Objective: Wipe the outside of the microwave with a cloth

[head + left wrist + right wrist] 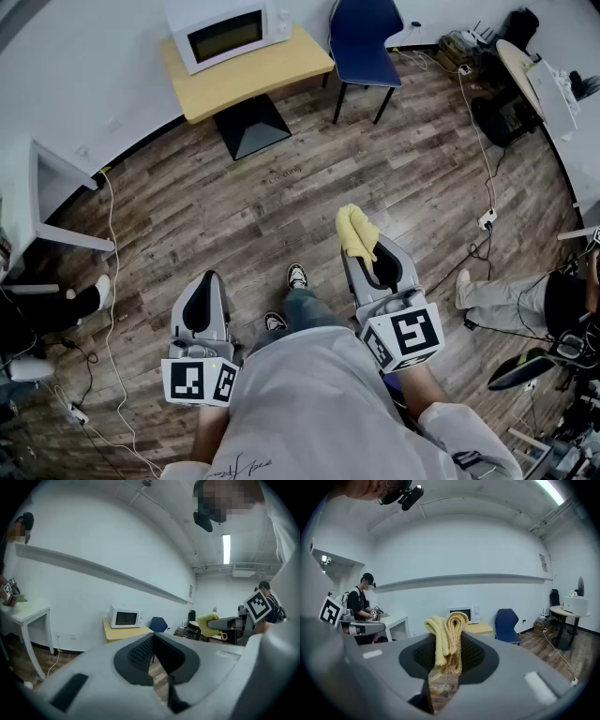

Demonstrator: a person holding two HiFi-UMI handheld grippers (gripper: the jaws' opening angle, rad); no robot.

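Standing on the wooden floor (281,192), the person carries a hand-held gripper in each hand, both pointed forward and low in the head view. The right hand-held gripper (446,660) has its jaws pressed onto a folded yellow cloth (449,627). The cloth is pinched between the pads, and its doubled top bulges up above the jaw tips while a thinner part hangs down between them. The left hand-held gripper (153,644) has its jaws brought together with nothing between them, so only the floor shows past their tips.

The microwave (230,33) is white with a dark door window. It sits on a light wooden tabletop (272,75), against the tabletop's far edge by the wall and toward its left corner. The near edge and the right end of the tabletop are bare. The microwave is well apart from both grippers, with open floor between. A blue chair (361,37) stands just beside the right end of the tabletop. Both gripper views show the microwave small in the distance, door side facing the person.
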